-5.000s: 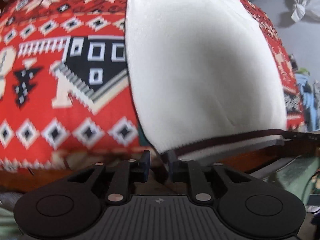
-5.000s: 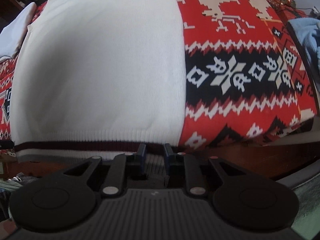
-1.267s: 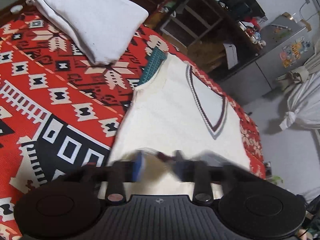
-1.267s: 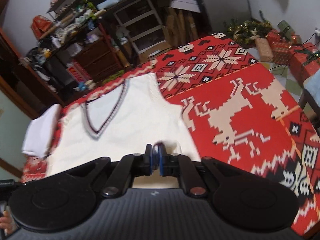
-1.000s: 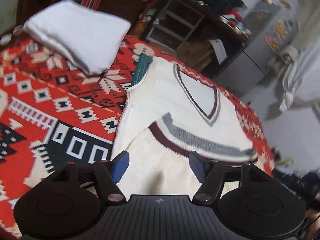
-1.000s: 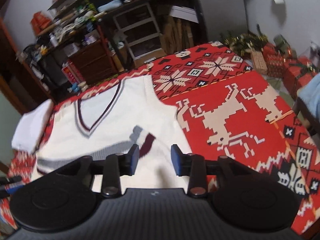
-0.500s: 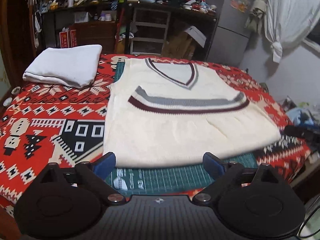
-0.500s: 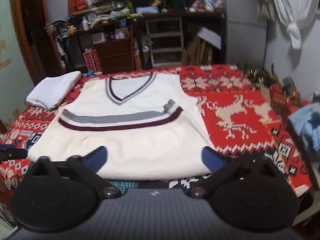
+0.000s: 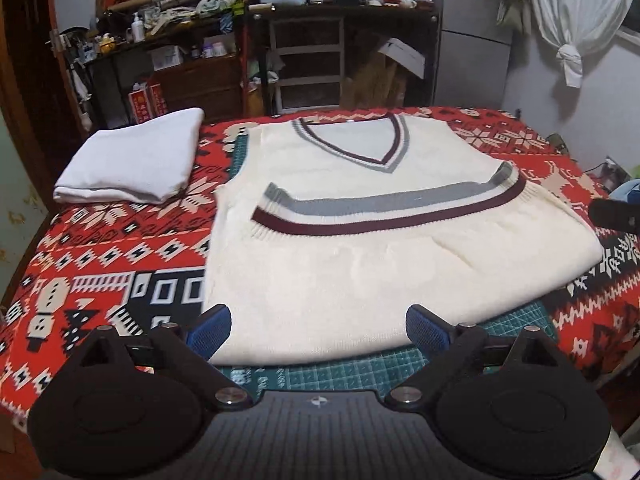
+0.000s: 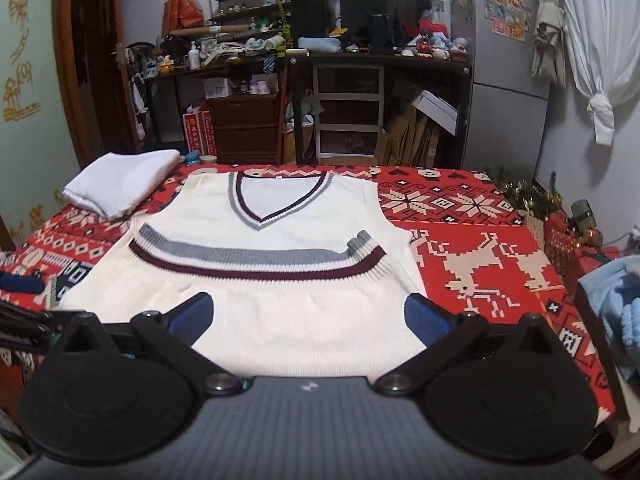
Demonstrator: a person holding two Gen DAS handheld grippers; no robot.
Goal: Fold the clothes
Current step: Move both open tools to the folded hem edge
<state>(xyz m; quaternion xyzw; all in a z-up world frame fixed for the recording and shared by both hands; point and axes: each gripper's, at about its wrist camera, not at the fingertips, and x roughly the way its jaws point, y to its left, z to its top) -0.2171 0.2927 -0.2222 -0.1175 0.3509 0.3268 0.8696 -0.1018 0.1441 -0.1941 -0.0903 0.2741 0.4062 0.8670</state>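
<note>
With both sets of blue-padded fingers spread wide and holding nothing, the left gripper [image 9: 318, 328] and right gripper [image 10: 308, 314] hang just short of the near folded edge of the cream V-neck knit vest [image 9: 360, 280]. The vest lies flat on the desk's red patterned cloth [image 9: 100, 256], its striped hem [image 9: 384, 212] already turned up to sit below the V-neck [image 9: 352, 146].

Judgement: one fold is done; a side-to-side fold likely comes next. To do it well, pinch both layers at a side edge near the corners, lift low, carry across evenly, and keep the hem stripe parallel to the near edge. The left end of the hem looks slightly skewed; smooth it first.

Views: the left wrist camera shows a green cutting mat [image 9: 360, 368] under the vest and the folded white garment [image 9: 132, 160] in full. The right wrist camera alone shows the reindeer motif [image 10: 488, 268] and light blue fabric [image 10: 616, 308] off the desk's right edge.
</note>
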